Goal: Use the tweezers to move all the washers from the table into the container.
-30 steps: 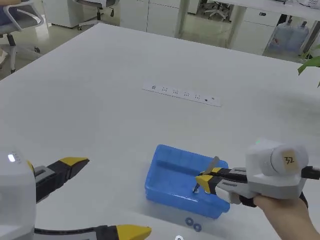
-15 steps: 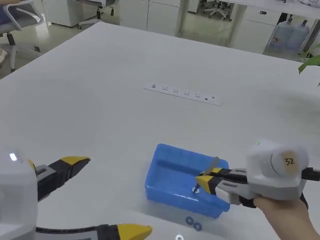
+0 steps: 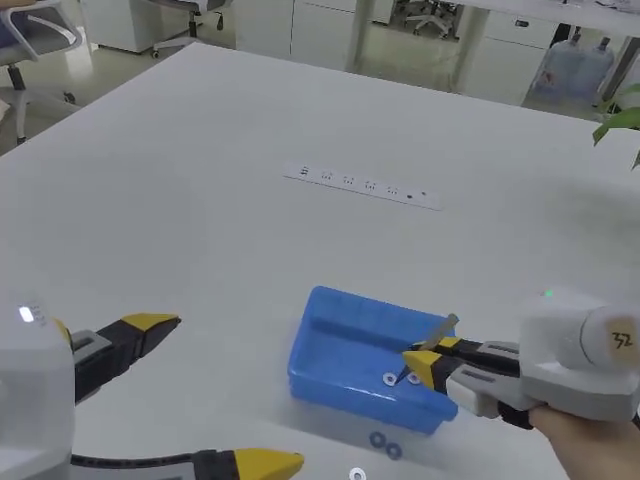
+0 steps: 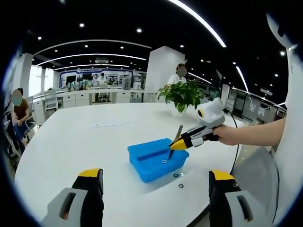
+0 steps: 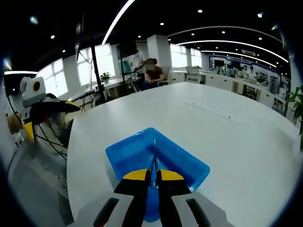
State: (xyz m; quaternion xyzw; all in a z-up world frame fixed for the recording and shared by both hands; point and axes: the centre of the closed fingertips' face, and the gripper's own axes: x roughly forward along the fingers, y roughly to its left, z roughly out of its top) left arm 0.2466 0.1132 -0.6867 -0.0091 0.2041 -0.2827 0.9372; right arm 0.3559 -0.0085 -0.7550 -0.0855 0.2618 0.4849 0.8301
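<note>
L claw point(image 3: 210, 395): jaws spread wide, nothing between; over near-left worktop point(image 3: 200, 180).
Container point(image 3: 340, 305): blue, rectangular, right of L claw; inner washer point(image 3: 388, 379) on its floor.
Loose washers point(image 3: 379, 441): three, small rings, on worktop just outside container's near wall.
Tweezers point(image 3: 441, 329): thin, grey metal. Long axis slanted, tips pointing down-left into container, close by inner washer; gripped partway along.
R claw point(image 3: 425, 365): yellow-tipped jaws clamped on tweezers, over container's right end.

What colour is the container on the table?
Bright blue, plain with no pattern. The container shows best in the head view.
</note>
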